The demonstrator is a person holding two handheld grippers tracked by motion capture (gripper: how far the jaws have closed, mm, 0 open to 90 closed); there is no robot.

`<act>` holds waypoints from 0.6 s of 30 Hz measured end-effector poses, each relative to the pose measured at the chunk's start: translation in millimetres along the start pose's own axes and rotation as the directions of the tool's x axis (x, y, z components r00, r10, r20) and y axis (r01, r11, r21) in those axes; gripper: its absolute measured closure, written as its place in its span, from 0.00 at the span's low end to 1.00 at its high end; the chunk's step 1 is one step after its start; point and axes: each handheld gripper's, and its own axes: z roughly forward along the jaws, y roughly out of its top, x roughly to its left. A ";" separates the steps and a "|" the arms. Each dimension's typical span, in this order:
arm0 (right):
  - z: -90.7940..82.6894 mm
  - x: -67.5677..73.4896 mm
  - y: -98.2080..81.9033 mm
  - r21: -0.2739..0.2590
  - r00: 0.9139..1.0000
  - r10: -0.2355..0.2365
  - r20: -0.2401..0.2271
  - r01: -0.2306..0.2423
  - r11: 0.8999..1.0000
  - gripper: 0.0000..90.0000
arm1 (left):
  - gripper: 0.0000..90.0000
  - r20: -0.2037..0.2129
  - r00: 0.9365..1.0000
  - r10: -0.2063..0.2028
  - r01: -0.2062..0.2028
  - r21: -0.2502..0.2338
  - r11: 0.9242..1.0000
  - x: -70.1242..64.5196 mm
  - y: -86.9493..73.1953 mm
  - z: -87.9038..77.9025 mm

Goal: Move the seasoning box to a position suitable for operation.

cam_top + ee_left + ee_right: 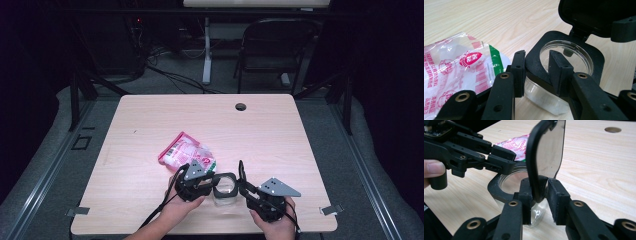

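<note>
Jar point(225, 191) sits at the near middle of the table point(280, 130), its hinged lid point(546, 150) already swung upright. The left gripper point(537, 66) is clamped on the jar's black rim, and the right gripper point(539, 188) pinches the lid's lower edge. Left, I judge: filling it from the packet point(186, 151) just beyond.
</note>
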 end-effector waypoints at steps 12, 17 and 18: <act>-2.7 -13.7 -5.0 -0.008 0.992 0.121 -0.042 -0.122 0.993 0.86 | 0.74 0.011 1.000 0.001 -0.001 0.000 1.000 -0.5 -0.2 0.3; -1.1 -14.3 -2.8 -0.010 0.992 0.120 -0.032 -0.120 0.993 0.87 | 0.74 0.017 1.000 -0.019 0.019 0.002 1.000 0.4 -0.1 0.4; -0.6 -14.8 -2.2 -0.006 0.992 0.120 -0.028 -0.120 0.993 0.87 | 0.73 0.024 0.999 -0.023 0.023 0.004 1.000 1.2 0.0 0.2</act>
